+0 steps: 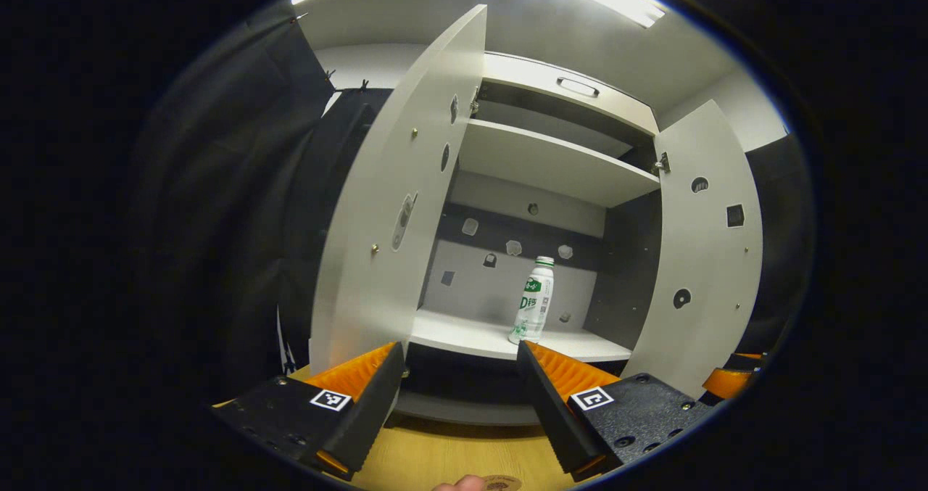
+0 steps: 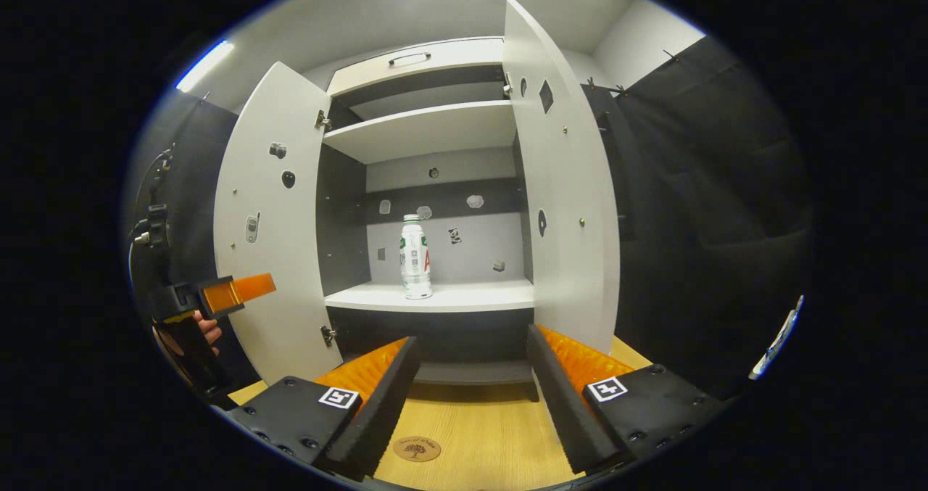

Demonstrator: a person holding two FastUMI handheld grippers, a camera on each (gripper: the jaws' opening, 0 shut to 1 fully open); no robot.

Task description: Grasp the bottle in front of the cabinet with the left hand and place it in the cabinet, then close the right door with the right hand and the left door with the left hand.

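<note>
A white bottle [image 1: 534, 300] with a green label stands upright on the cabinet's lower shelf [image 1: 471, 335], also seen as the bottle [image 2: 415, 257] on the shelf [image 2: 464, 296] in the right gripper view. Both cabinet doors stand wide: the left door [image 1: 384, 215] [image 2: 272, 223] and the right door [image 1: 699, 244] [image 2: 565, 194]. My left gripper [image 1: 460, 375] is open and holds nothing, drawn back in front of the cabinet. My right gripper [image 2: 471, 375] is open too, facing the opening. The left gripper [image 2: 225, 294], held by a hand, also appears beside the left door.
A wooden tabletop [image 2: 471, 433] lies under both grippers, with a round wooden coaster [image 2: 417, 448] near the front. An upper shelf [image 2: 428, 132] and a drawer with a handle [image 2: 409, 59] sit above. Black cloth walls [image 2: 696, 208] flank the cabinet.
</note>
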